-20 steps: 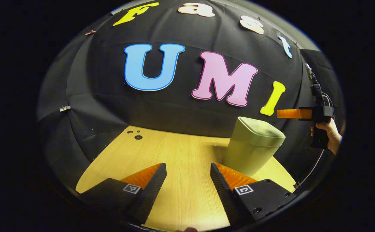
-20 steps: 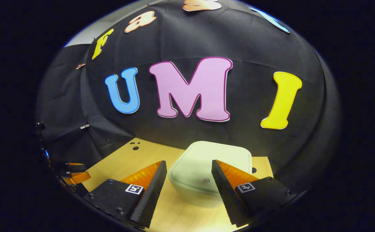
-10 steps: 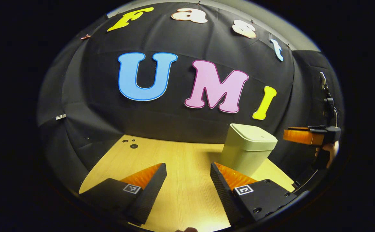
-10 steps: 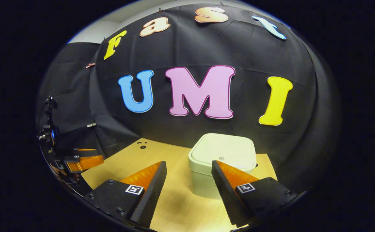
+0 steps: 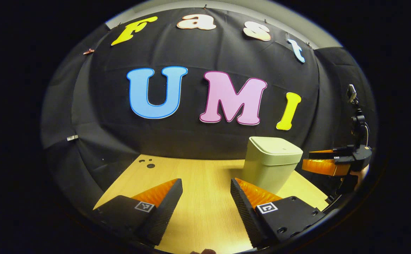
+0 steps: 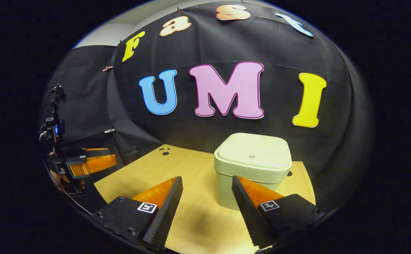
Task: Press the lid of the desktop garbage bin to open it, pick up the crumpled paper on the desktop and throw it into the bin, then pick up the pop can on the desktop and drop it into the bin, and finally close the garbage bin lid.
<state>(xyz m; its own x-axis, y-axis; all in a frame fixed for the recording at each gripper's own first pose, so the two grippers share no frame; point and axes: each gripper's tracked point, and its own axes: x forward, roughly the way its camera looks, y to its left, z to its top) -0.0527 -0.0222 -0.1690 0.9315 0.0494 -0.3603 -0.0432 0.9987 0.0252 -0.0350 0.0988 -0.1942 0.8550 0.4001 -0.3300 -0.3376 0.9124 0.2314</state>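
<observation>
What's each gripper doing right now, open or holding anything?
Left gripper: open, holding nothing, above the table.
Right gripper: open, holding nothing, near the bin.

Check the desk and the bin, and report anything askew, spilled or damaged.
Nothing stands out. The garbage bin stands upright on the wooden desk with its lid sitting flat and shut. No spill or damage shows. The left gripper and right gripper both hang open and empty.
</observation>
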